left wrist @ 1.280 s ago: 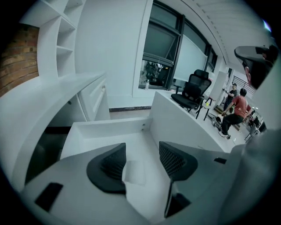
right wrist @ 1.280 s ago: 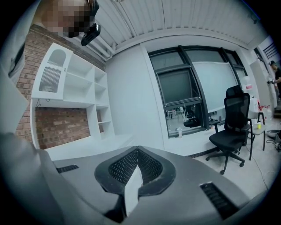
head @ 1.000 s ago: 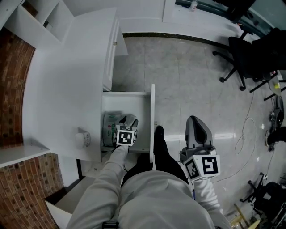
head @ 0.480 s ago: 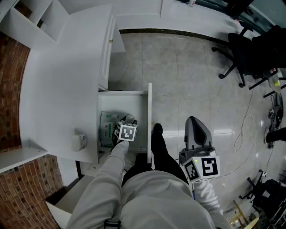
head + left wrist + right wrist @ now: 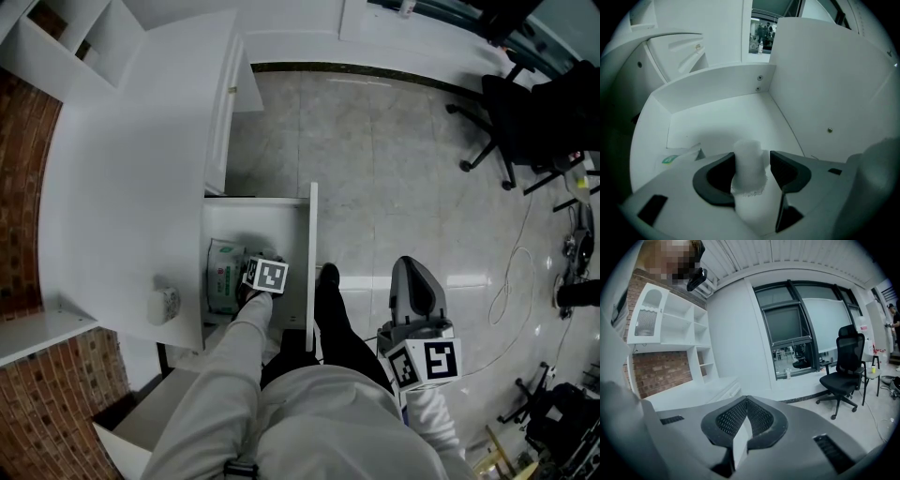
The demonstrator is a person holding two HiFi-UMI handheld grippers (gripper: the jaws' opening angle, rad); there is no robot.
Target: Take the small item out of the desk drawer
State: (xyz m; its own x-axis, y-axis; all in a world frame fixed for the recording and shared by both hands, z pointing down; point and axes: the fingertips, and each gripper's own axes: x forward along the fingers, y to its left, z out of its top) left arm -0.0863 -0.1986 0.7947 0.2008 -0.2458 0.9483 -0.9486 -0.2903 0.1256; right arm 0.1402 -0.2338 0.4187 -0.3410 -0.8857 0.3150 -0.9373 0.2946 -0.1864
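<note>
The white desk drawer stands pulled out, and my left gripper reaches down into it, the marker cube hiding its jaws in the head view. In the left gripper view my left gripper is shut on a small white fuzzy item, held upright between the dark pads above the drawer floor. My right gripper hangs over the floor to the right of the drawer; in its own view the right gripper has its mesh pads together on nothing.
A green-and-white packet lies in the drawer's left part; its corner shows beside my left jaw. A small pale roll stands on the desk top. Black office chairs and cables occupy the floor at right.
The left gripper has stayed in the drawer, shifting only slightly towards the packet. The right gripper has not visibly moved.
</note>
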